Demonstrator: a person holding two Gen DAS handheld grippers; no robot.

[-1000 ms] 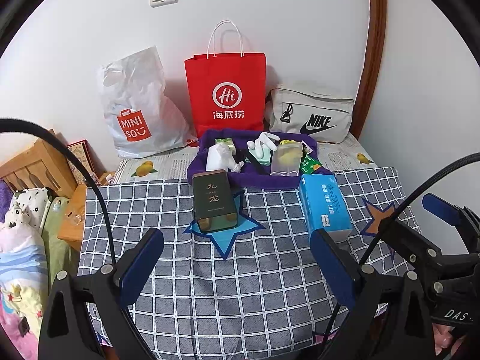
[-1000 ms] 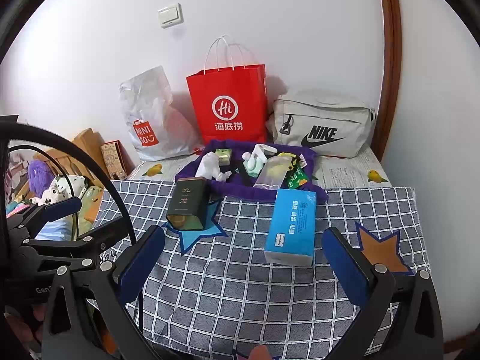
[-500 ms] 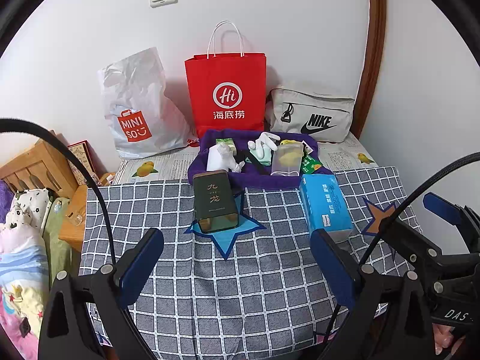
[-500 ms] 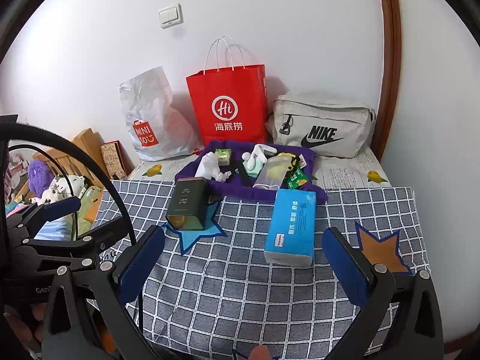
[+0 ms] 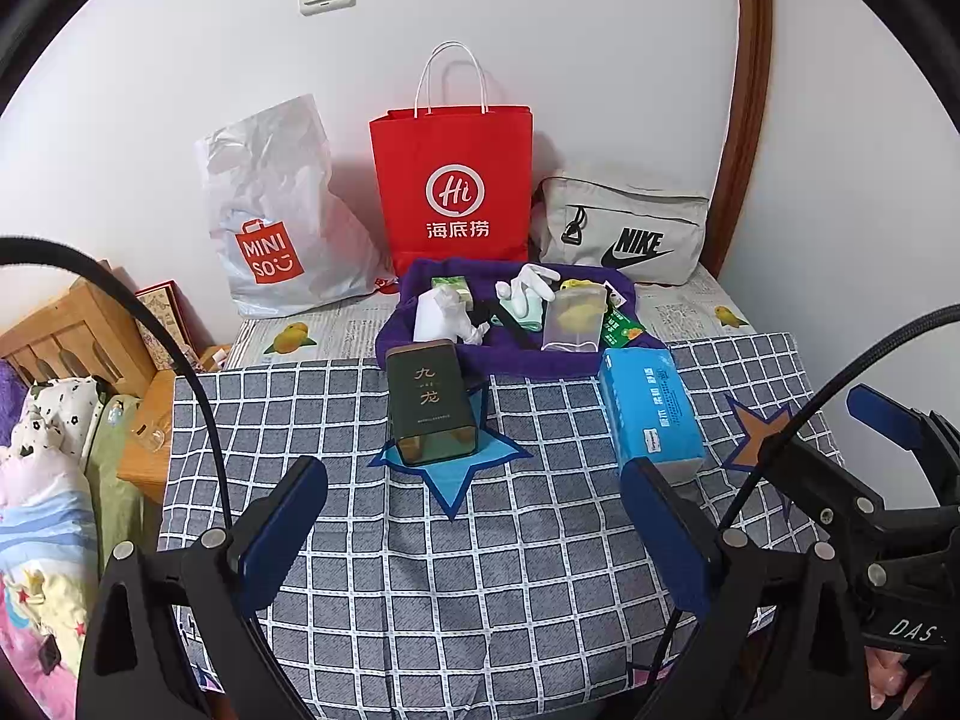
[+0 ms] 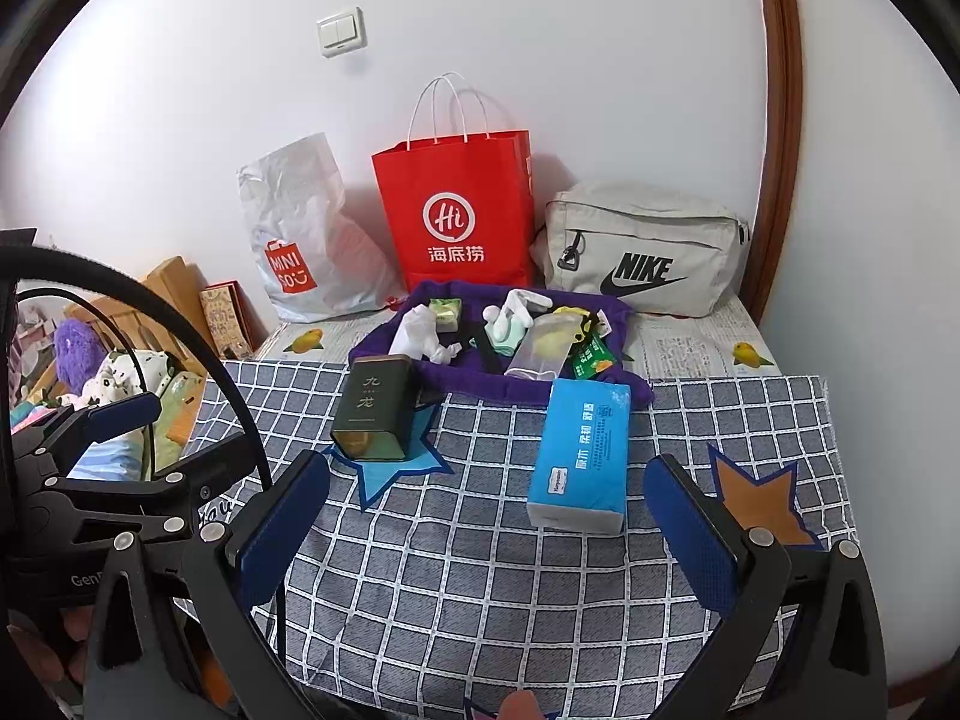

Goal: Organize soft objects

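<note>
A blue tissue pack (image 5: 651, 414) (image 6: 582, 456) lies on the checked cloth, right of centre. A dark green tin (image 5: 429, 399) (image 6: 375, 411) stands on a blue star patch. Behind both, a purple cloth tray (image 5: 396, 336) (image 6: 372, 348) holds white crumpled tissue (image 5: 441, 315) (image 6: 420, 330), a clear pouch with something yellow (image 5: 573, 318) (image 6: 543, 348) and small packets. My left gripper (image 5: 474, 540) hangs open over the near cloth, nothing between its fingers. My right gripper (image 6: 483, 540) is open too, short of the tissue pack.
Against the wall stand a white Miniso bag (image 5: 270, 222), a red paper bag (image 5: 453, 186) and a grey Nike bag (image 5: 624, 234). Wooden furniture (image 5: 72, 336) and bedding (image 5: 42, 480) lie off the table's left edge. A wooden door frame (image 5: 744, 90) rises at right.
</note>
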